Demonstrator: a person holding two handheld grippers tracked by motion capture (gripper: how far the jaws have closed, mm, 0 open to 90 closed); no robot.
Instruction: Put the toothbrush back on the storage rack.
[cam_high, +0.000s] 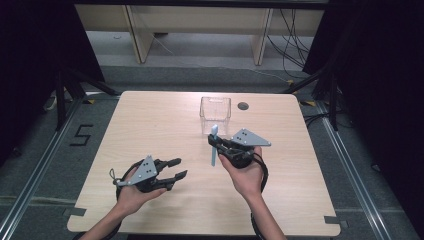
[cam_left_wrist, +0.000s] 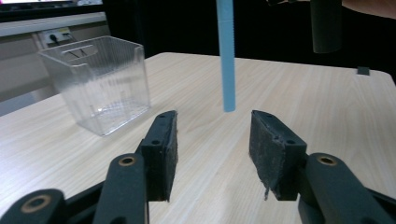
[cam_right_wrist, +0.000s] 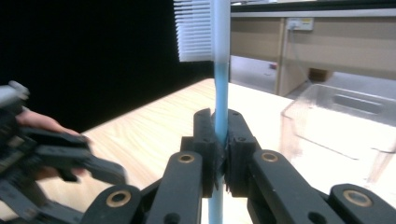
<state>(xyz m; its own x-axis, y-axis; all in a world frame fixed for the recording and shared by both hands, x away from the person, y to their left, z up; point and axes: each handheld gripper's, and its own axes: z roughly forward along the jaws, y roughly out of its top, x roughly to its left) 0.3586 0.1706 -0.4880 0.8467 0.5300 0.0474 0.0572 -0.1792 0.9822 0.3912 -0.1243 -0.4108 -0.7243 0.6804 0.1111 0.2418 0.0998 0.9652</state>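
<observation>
Toothbrush (cam_right_wrist: 221, 93): light, stiff, slim plastic, likely slippery. Right tongs (cam_right_wrist: 220, 144) clamp it mid-handle, upright, near the clear bin (cam_high: 215, 115); left tongs (cam_left_wrist: 212, 149) are half-open, empty.

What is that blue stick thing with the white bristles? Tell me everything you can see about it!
It is a toothbrush with a slim, light blue handle that looks like plastic and a block of straight white bristles at its top end. It stands upright, head up, above the wooden table, with its lower end hanging clear of the tabletop. The right gripper has its two black jaws pressed shut on the handle; nothing else touches it. A clear plastic box stands just behind it.
</observation>
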